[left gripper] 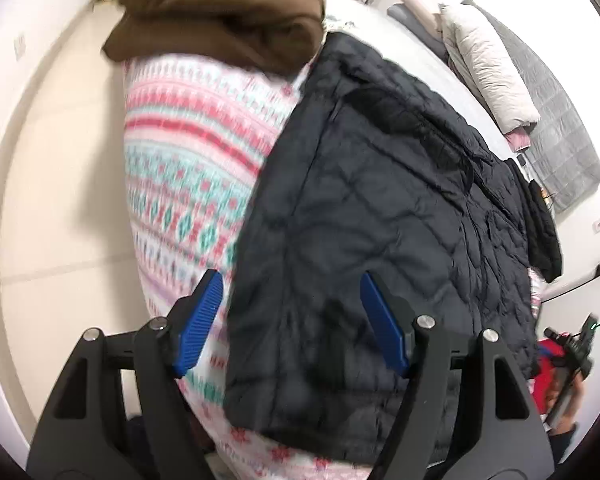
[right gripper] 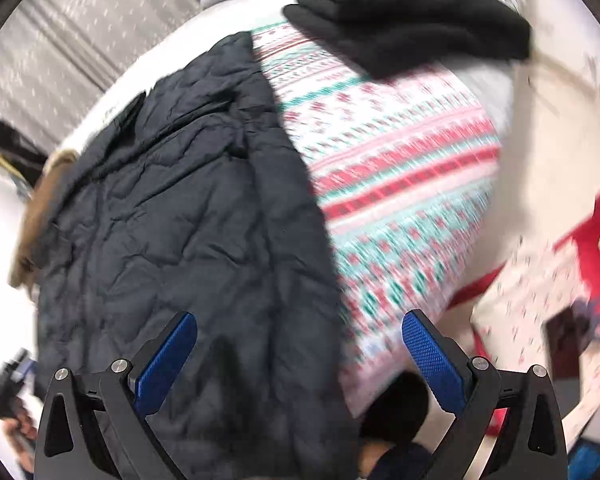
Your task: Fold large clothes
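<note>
A large dark quilted jacket (left gripper: 372,216) lies spread on a bed with a pink, white and teal patterned blanket (left gripper: 188,168). My left gripper (left gripper: 292,320) is open and empty, hovering over the jacket's near left edge. In the right wrist view the jacket (right gripper: 188,232) fills the left half over the blanket (right gripper: 400,184). My right gripper (right gripper: 300,360) is open and empty above the jacket's near right edge. A fur-trimmed hood edge (right gripper: 36,224) shows at the jacket's far left.
A folded brown garment (left gripper: 220,16) lies at the bed's far end. A folded black garment (right gripper: 404,20) lies on the blanket. Pillows and quilts (left gripper: 492,80) are stacked by the wall. A red stool (right gripper: 592,240) and cream floor (left gripper: 60,200) flank the bed.
</note>
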{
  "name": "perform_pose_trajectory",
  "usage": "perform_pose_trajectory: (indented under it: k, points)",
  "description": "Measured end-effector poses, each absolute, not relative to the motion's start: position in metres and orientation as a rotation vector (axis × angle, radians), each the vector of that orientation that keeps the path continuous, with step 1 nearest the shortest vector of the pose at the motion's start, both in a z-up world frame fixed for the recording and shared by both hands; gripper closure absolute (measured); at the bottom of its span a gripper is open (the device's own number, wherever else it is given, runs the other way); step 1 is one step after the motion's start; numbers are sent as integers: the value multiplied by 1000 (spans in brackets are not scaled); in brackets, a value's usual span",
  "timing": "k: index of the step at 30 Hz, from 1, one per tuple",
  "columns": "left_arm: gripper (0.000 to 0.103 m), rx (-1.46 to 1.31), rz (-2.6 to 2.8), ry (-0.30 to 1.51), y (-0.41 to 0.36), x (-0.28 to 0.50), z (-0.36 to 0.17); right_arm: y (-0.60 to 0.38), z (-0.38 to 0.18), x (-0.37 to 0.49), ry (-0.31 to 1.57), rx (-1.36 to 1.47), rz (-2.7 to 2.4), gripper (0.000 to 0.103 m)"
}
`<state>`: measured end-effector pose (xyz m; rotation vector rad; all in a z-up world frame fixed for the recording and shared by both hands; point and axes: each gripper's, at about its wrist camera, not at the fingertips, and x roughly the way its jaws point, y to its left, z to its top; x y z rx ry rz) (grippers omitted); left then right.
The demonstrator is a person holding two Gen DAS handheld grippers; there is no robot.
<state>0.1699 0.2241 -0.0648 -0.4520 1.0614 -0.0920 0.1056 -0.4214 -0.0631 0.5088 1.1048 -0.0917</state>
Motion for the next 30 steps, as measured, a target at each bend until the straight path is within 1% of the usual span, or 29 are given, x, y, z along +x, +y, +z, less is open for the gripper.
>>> perform_pose_trajectory:
  k: [3,8,10,11,12,13,14,15,16,17,18,19,20,22,30]
  points:
    - [31,-527,-100,1068,232,158,-72,-440,-68,82,1095,626,-42,0]
    - [31,-565,-107,1082,230,145,-79,-439,-81,60,1089,787,46,1]
    - [31,-587,-113,1071,230,143,-79,-430,-85,59,1093,821,69,4]
    - [31,-596,-118,1062,229,142,-79,-426,-87,60,1099,821,70,11]
    - [32,-600,-121,1055,227,141,-80,-420,-89,61,1112,807,70,24]
    - [36,-599,-119,1050,227,140,-80,-414,-90,64,1119,796,67,31]
    - [38,-597,-115,1049,225,140,-81,-410,-92,65,1130,782,61,44]
    - [46,-594,-117,1049,223,141,-82,-407,-95,67,1144,775,54,54]
    - [55,-591,-115,1052,222,140,-84,-404,-98,68,1153,776,51,58]
    - [59,-588,-116,1051,221,140,-84,-402,-100,68,1154,774,51,66]
    - [70,-588,-130,1046,218,140,-83,-400,-99,68,1147,772,48,75]
    - [80,-585,-143,1040,216,138,-81,-400,-97,67,1136,771,47,82]
    - [83,-576,-151,1033,214,138,-79,-401,-94,67,1114,773,52,89]
    - [87,-552,-147,1010,209,135,-72,-403,-82,64,1061,771,53,93]
    - [89,-570,-185,963,197,105,-41,-421,-33,42,845,792,6,98]
